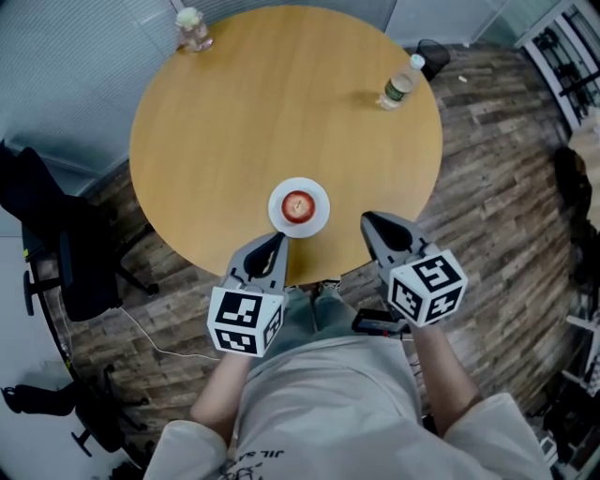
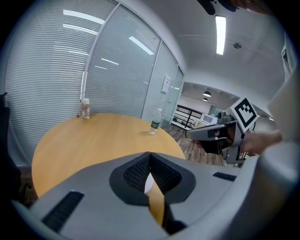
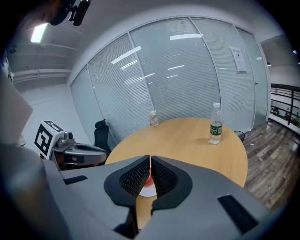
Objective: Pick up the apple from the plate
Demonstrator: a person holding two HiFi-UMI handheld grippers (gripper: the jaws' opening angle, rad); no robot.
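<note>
**Head view.** A round, pale wooden bench (image 1: 234, 122) carries a white round plate (image 1: 320, 221) near the edge closest to the person. The red apple (image 1: 298, 204) sits in the middle of the plate, within easy reach, probably so that either hand can get to it. The left gripper (image 1: 274, 246) and the right gripper (image 1: 373, 225) hang over that near edge on either side of the plate, both apart from it and angled downward toward it. This looks like an approach before any grasp. A small glass jar (image 1: 192, 28) and a clear plastic bottle with a green label (image 1: 398, 84) stand at the far rim, well away from the plate. The cubes carry only black-and-white square patterns, and the print on the shirt is cut off and unreadable.

**Left gripper view.** The fingers (image 2: 136, 171) are closed tip to tip with nothing between them. A white sliver of the plate shows below the tips.

**Right gripper view.** These fingers (image 3: 166, 176) are also pressed together and empty, and they would have to part before taking the apple. A red strip of the apple and the plate's rim show in line behind them, so this gripper seems aimed at it. The bottle's label is too small to read, as is a sheet of paper (image 3: 239, 58) on the glass wall.
</note>
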